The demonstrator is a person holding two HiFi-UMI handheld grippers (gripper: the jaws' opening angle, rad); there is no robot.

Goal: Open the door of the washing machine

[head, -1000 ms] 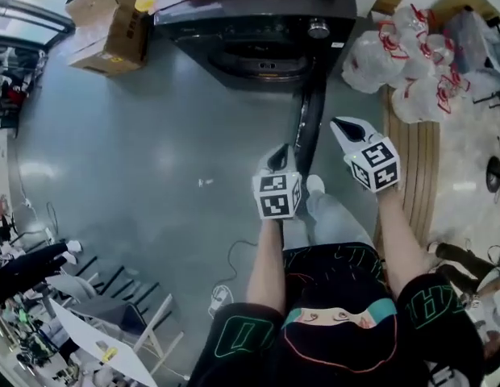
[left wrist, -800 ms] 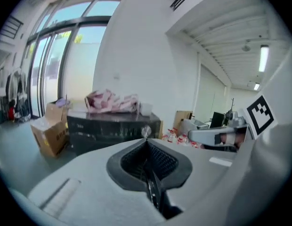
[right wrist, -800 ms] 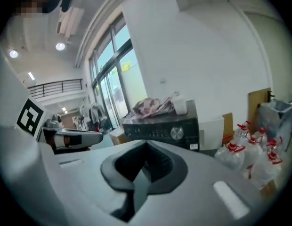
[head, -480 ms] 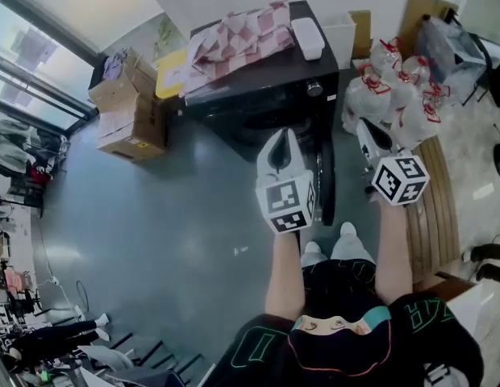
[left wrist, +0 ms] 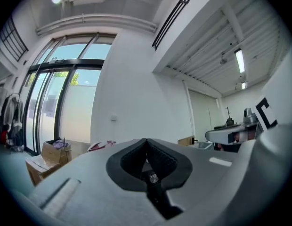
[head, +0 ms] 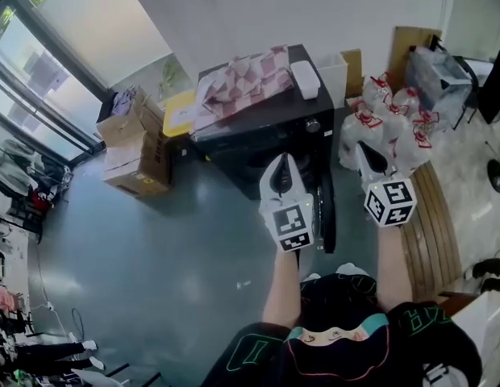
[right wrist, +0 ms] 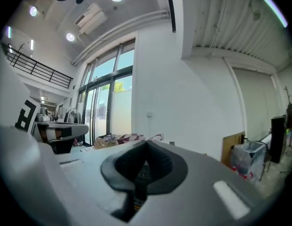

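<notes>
While left gripper (head: 282,161) and right gripper (head: 363,150) hover empty, jaws together, the washing machine (head: 258,123) shows its door (head: 325,208) open over grey floor (head: 153,240). Cardboard boxes (head: 129,147) by the window (head: 40,71), white bags (head: 387,123) right.

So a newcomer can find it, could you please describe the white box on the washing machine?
Find the black washing machine against the white wall. On its top, right of the pink checkered cloth, lies the white box: the only plain white thing up there.
</notes>
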